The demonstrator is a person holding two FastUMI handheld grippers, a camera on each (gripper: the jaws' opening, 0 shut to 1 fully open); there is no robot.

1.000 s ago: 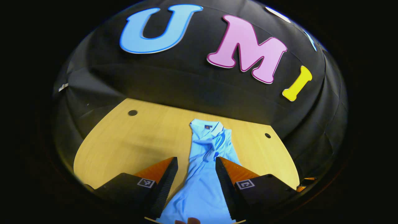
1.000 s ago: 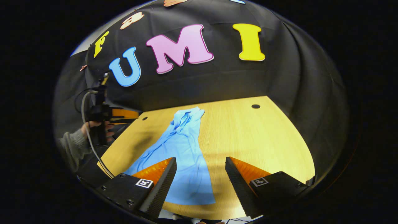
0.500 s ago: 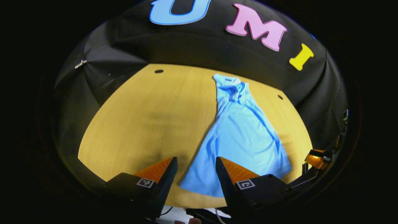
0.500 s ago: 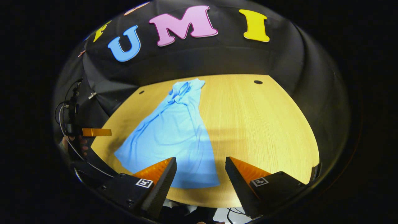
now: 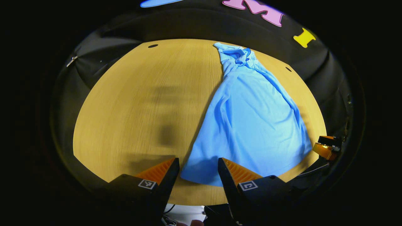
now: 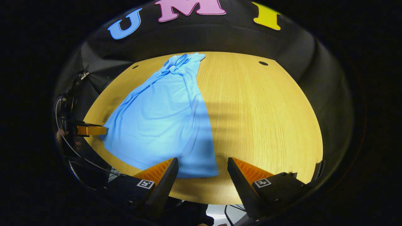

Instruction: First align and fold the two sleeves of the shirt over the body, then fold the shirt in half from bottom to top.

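shirt (image 5: 251, 119) hem under open hand-held gripper (image 5: 198, 166)

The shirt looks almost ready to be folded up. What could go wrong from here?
1. The blue shirt lies bunched narrow at the collar and creased down the body, so folding it bottom to top may give a lopsided result.
2. Its hem sits near the front edge of the table; a fumbled grab could drag it off.
3. The left gripper and right gripper are both open over opposite hem corners; uneven lifting could skew the fold.
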